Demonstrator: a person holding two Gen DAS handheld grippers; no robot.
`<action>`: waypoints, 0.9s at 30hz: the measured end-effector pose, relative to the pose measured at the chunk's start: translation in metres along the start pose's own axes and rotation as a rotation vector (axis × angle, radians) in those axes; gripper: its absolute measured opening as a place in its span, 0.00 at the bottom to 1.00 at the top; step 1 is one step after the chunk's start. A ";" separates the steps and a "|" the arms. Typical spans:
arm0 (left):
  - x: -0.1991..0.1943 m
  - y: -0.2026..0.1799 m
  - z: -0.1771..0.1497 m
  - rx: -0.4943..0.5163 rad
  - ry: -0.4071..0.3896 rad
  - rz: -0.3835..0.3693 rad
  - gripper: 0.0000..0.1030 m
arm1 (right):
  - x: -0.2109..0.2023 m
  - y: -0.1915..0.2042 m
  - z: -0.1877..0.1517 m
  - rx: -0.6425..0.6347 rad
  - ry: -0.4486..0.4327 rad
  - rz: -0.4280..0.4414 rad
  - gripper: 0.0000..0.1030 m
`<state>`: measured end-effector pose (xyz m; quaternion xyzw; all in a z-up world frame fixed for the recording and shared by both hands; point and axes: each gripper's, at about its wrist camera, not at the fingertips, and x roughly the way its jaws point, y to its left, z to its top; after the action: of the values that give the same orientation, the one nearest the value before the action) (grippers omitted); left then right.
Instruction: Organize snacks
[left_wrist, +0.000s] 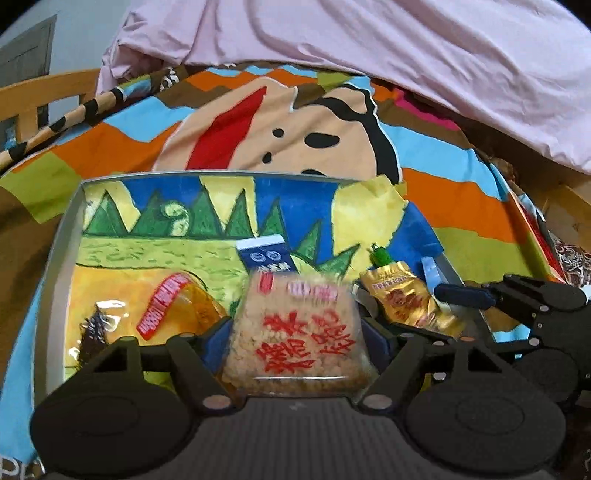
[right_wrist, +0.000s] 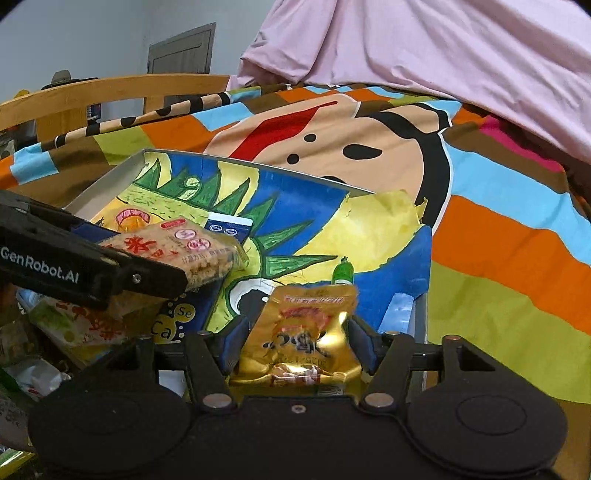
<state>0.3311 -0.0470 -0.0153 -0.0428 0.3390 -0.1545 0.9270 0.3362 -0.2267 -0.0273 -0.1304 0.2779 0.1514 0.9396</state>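
We are lowering two snacks into the tray (left_wrist: 62, 236) on the bed: left claw (left_wrist: 295, 332) loosely bracketing the rice cake (left_wrist: 295, 343), right claw (right_wrist: 295, 339) likewise loose around the gold pouch (right_wrist: 306, 332), ready for release.

Both cameras ride low on the hand-held grippers, each peering forward and downward along its own jaws, very close over the tray (left_wrist: 62, 236) on the bed.

The left wrist view faces the tray squarely from its near edge, the rice cracker pack (left_wrist: 295, 332) filling the space between its jaws.

The right wrist view looks in from the tray's right corner (right_wrist: 421, 306), the gold pouch (right_wrist: 310, 332) just ahead of its lens.

Each catches the other: the right gripper (left_wrist: 535, 310) enters at the left view's right edge, the left gripper (right_wrist: 74, 258) at the right view's left.

Both share the painted tray floor, the cartoon bedsheet (left_wrist: 461, 199), the pink quilt (right_wrist: 443, 55) and the wooden bed rail (right_wrist: 110, 92).
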 end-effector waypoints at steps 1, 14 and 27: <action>0.000 0.000 -0.001 -0.006 0.000 -0.004 0.77 | -0.001 0.000 0.000 -0.004 -0.004 -0.004 0.66; -0.050 0.006 0.004 -0.104 -0.127 0.005 0.96 | -0.055 -0.012 0.012 0.055 -0.140 -0.088 0.89; -0.148 -0.011 -0.025 -0.106 -0.304 0.087 0.99 | -0.155 0.016 0.012 0.065 -0.335 -0.082 0.99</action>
<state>0.2056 -0.0103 0.0585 -0.1001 0.2040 -0.0879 0.9699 0.2122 -0.2406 0.0663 -0.0844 0.1167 0.1233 0.9819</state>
